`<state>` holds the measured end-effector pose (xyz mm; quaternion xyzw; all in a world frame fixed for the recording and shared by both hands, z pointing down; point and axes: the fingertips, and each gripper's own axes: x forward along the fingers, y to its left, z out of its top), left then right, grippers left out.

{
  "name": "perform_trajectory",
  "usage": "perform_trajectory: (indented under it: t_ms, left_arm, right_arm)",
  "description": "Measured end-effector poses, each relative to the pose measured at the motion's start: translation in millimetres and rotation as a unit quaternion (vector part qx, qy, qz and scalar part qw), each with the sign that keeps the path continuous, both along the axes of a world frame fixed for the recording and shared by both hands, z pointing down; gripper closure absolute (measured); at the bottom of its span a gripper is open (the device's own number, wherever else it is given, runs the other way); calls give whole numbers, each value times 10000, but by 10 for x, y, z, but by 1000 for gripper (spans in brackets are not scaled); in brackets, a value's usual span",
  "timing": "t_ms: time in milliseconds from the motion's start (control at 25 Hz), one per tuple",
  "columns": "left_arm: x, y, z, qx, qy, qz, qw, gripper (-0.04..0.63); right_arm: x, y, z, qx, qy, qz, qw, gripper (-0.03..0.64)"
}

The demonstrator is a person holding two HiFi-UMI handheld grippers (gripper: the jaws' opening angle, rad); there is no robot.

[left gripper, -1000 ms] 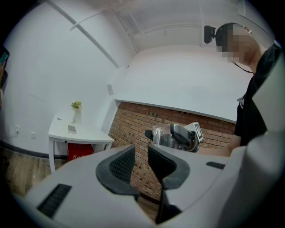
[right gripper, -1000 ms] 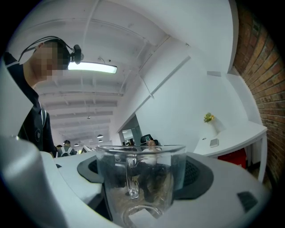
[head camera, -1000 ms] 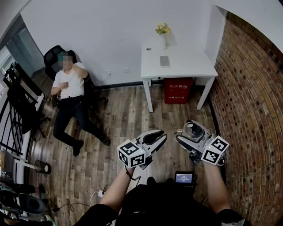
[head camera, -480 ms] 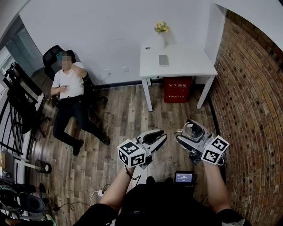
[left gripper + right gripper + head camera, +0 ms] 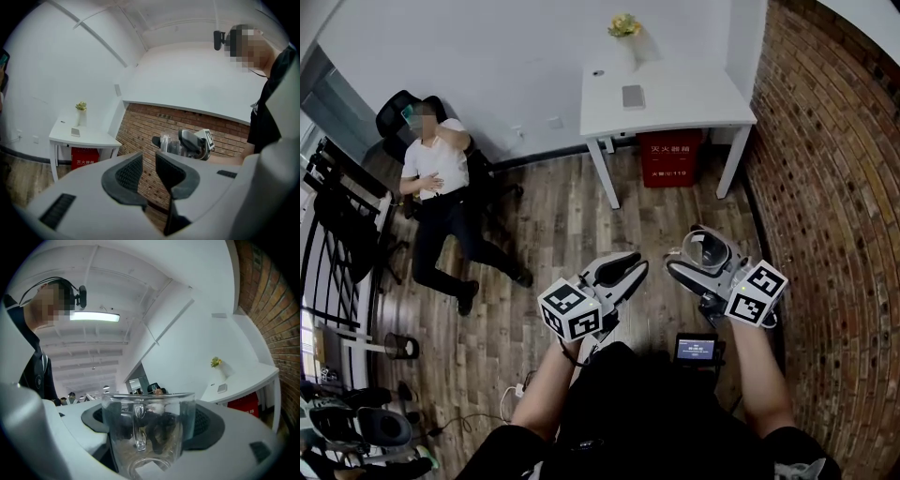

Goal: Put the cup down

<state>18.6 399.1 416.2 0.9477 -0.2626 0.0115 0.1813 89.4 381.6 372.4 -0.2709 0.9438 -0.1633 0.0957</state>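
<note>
Low in the frame, the right gripper point(image 5: 701, 262) clamps, jaws wide, a clear and seemingly empty glass cup point(image 5: 150, 427), upright in mid-air over the wood floor point(image 5: 553, 216). The left gripper point(image 5: 148, 173) beside it is empty, jaws a narrow gap apart. The cup looks mid-carry and needs a surface before release, perhaps the white table point(image 5: 675, 98) at upper centre, which bears a vase point(image 5: 628, 44) of yellow flowers.

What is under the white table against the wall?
A red box with white print stands on the wood floor under the white table, between its legs. The tabletop covers the box's top and anything behind it.
</note>
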Motion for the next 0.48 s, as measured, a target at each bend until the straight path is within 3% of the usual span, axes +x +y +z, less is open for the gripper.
perform_trajectory:
  t_ms: [200,480]
  left_arm:
    - [72,-103,174,-134,-101,-40,9999,512]
    - [35,-636,305,-177,-2,-12,9998,512]
  right_arm:
    - [103,-136,192,-219,-114,-37,9997,186]
    - [98,-655,330,-337,-54,57,9994,186]
